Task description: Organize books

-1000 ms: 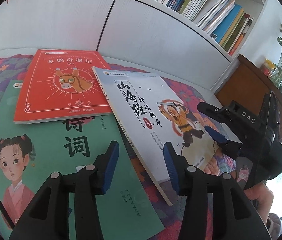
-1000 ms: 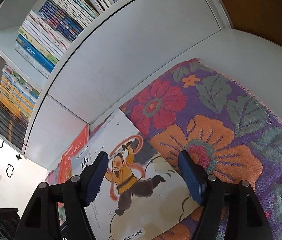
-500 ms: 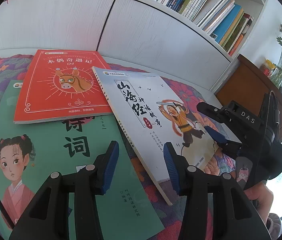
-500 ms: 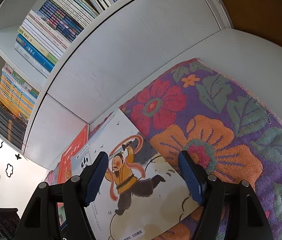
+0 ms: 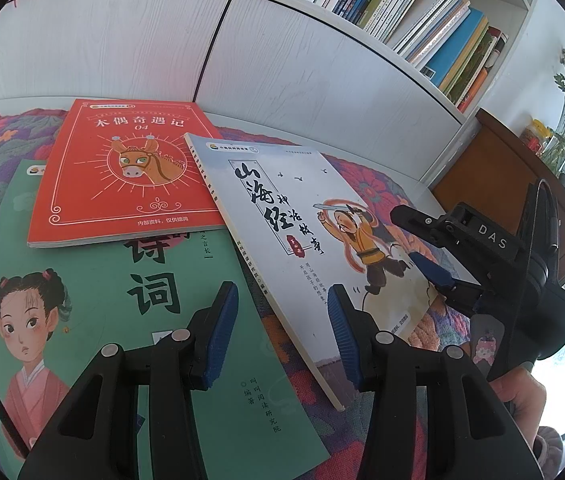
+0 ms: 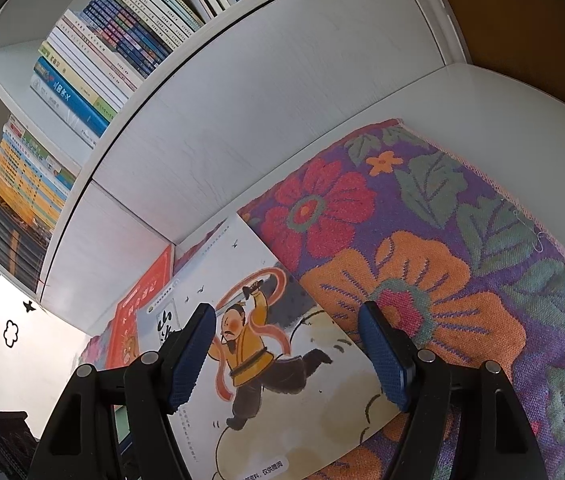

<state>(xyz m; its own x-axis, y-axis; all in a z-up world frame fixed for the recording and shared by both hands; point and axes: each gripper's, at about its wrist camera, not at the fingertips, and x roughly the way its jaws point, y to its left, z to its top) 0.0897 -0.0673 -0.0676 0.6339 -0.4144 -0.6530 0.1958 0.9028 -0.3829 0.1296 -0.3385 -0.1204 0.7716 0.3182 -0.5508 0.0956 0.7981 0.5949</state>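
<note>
Nothing moved since earlier | both grippers [image 5: 282,332] [image 6: 288,356] parted, empty | white book [image 5: 302,232] overlaps red book [image 5: 122,176]

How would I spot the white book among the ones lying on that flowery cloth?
Start at the white bookshelf and look down to the flowered cloth below it. Three books lie there: a red book, a green book, and the white book furthest right. Only its cover shows a running swordsman in yellow.

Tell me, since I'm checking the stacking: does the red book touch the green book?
Touching. The left wrist view shows the red book lying flat on the green book, its lower edge covering part of the green cover's title.
</note>
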